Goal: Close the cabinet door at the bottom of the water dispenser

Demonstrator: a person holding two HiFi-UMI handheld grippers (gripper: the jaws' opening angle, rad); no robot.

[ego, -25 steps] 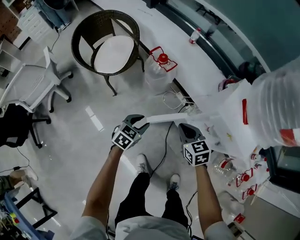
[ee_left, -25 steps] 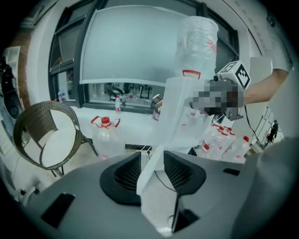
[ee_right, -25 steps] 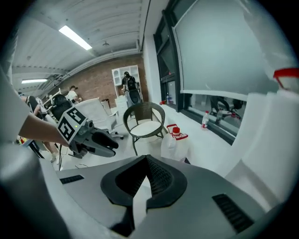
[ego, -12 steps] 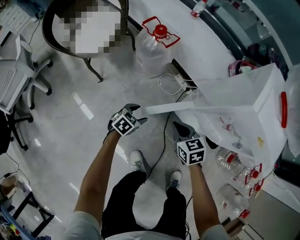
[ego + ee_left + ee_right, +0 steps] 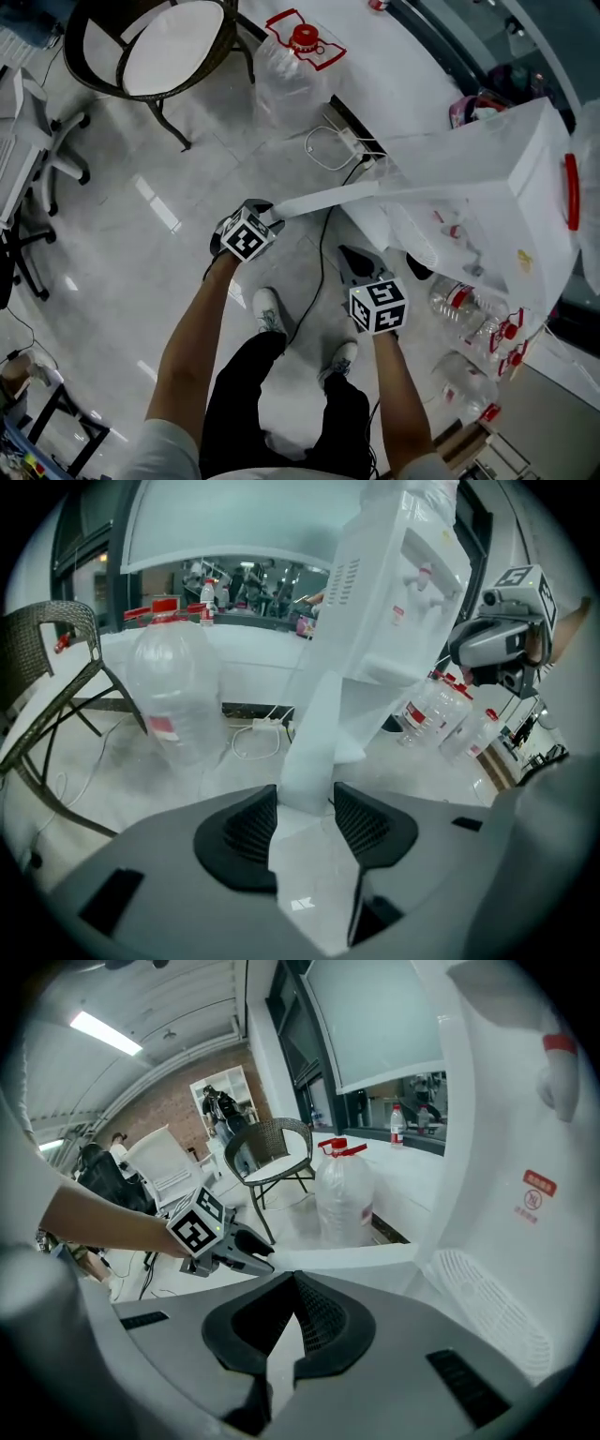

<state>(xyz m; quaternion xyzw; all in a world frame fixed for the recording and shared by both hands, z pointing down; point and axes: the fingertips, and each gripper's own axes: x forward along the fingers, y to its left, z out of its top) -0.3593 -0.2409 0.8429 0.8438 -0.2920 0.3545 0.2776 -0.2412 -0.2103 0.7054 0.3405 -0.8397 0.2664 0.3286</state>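
One wicker chair [image 5: 42, 639] stands far left of the left hand-held gripper [image 5: 265, 212], and one large water jug [image 5: 292, 70] stands beyond it. That hand-held gripper's two jaws are closing on the free edge of the single cabinet door [image 5: 347, 195], which fills the gap between the pads. The door swings out from the one water dispenser [image 5: 506, 178]. The right hand-held gripper [image 5: 347, 255] sits below the door, its jaws together and empty. At least three small bottles [image 5: 450, 714] lie to its right.

left hand-held gripper [image 5: 270, 212] jaws closing on cabinet door [image 5: 323, 197]; right hand-held gripper [image 5: 350, 255] shut, empty.
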